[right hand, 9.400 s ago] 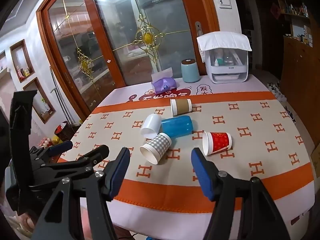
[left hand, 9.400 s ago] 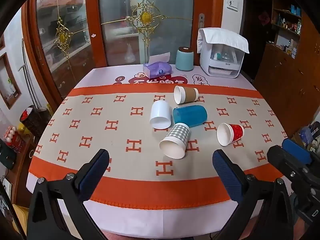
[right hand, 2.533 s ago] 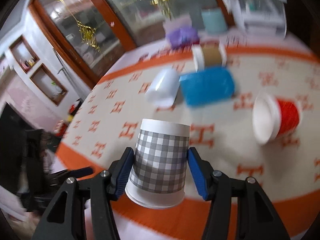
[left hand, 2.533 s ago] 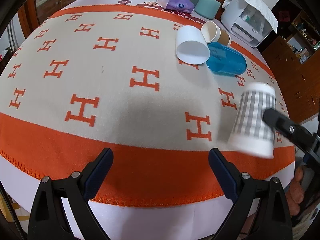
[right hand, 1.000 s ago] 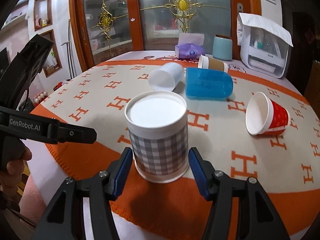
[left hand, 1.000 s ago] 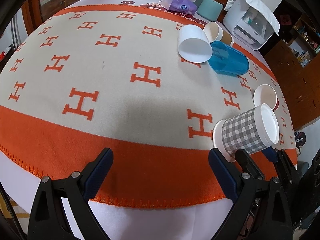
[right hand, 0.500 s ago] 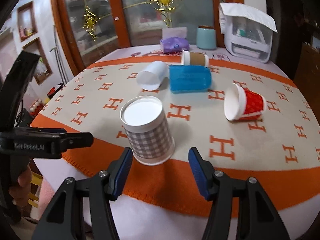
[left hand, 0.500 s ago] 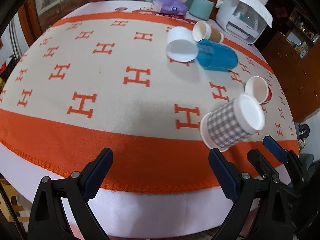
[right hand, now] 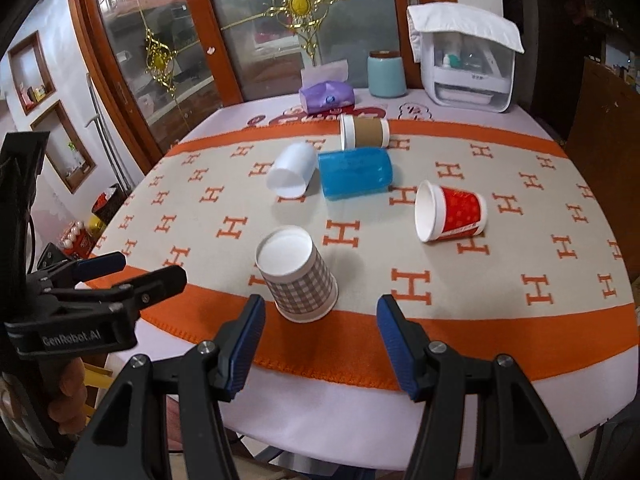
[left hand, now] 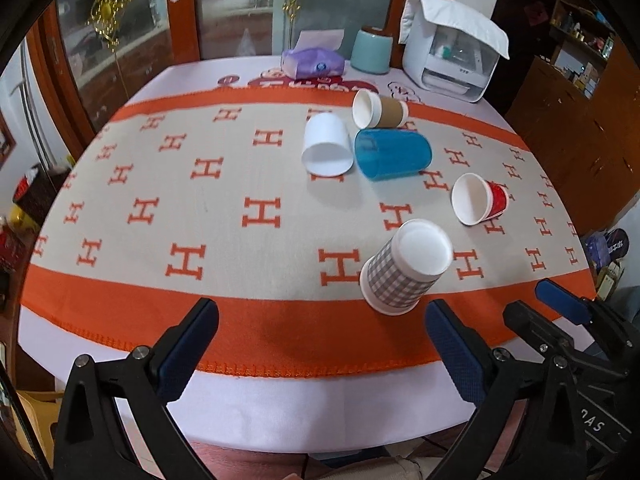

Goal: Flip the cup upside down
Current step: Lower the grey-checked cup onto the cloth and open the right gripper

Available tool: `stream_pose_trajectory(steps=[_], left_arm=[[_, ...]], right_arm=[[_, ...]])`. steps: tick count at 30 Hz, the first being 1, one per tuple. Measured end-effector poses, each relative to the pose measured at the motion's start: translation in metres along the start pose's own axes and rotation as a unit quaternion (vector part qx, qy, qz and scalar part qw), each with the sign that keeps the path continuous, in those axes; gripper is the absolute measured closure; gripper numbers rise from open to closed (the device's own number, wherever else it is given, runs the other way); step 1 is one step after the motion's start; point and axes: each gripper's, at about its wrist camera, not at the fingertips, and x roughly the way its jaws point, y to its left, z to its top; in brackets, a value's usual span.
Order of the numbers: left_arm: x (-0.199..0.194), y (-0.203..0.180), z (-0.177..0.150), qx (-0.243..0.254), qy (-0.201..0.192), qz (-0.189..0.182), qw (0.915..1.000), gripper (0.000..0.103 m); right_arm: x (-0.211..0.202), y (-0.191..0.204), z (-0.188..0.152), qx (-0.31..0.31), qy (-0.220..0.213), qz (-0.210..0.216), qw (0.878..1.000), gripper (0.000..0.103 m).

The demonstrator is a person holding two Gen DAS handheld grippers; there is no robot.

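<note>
Right wrist: right gripper (right hand: pixel 320 340) jaws wide (left gripper (left hand: pixel 320 356) too), plaid cup (right hand: pixel 298 278) inverted

Centre of the frame: a cup (right hand: pixel 298 276) in grey-and-white check with a white base. Behind it a plain white cup (right hand: pixel 291 171), a clear blue cup (right hand: pixel 355 173), a brown cup (right hand: pixel 365 131) with white rim, and at right a red cup (right hand: pixel 450 212), white inside. The tablecloth (right hand: pixel 520 240) is beige with orange H marks and orange bands. Gripper pads (right hand: pixel 245 346) are blue on black arms
</note>
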Motion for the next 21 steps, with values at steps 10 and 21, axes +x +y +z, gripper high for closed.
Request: stream_pose_trajectory(steps=[10, 21], left_arm=[[-0.047, -0.018, 0.023, 0.015, -0.055, 0.025, 0.9981, 0.001], [-0.064, -0.029, 0.046, 0.010, -0.080, 0.044, 0.9958, 0.001]], right_arm=[[-0.040, 0.007, 0.025, 0.005, -0.057, 0.010, 0.998, 0.045], [-0.047, 0.007, 0.039, 0.005, -0.085, -0.003, 0.996, 0.045]])
